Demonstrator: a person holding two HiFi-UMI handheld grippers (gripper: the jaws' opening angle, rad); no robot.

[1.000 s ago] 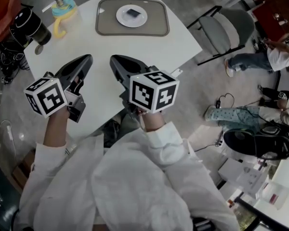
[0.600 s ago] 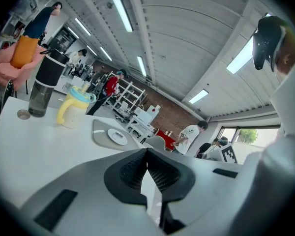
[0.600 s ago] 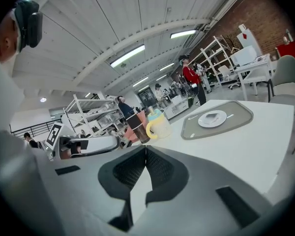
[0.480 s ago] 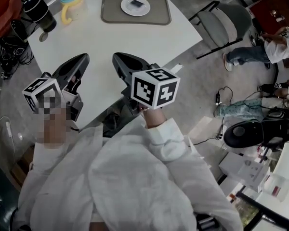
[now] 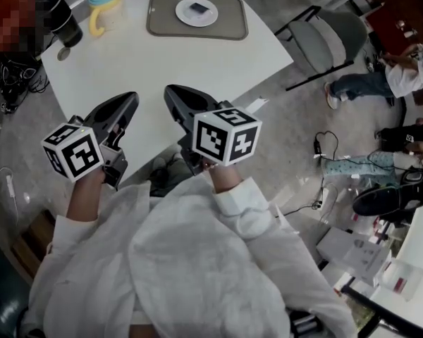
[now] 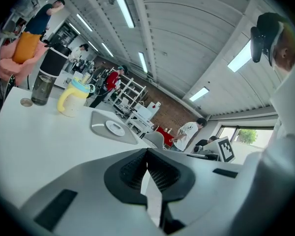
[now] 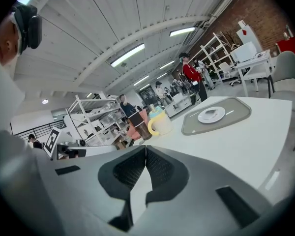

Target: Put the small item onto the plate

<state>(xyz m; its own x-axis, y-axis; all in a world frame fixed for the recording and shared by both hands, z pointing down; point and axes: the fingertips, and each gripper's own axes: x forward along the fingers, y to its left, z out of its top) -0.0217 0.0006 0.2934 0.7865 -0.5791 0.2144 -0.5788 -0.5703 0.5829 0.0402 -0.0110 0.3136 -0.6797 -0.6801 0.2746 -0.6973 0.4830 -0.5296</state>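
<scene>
No word, brand name or number can be read in any of the views. The only print is the black-and-white square code pattern on the left white marker cube (image 5: pixel 74 151), which rides on the left gripper (image 5: pixel 129 101), and on the right white marker cube (image 5: pixel 226 134), which rides on the right gripper (image 5: pixel 172 92). These are blocky codes, not letters. The papers and boxes on the floor (image 5: pixel 370 259) at the lower right of the head view carry print too small to make out.
</scene>
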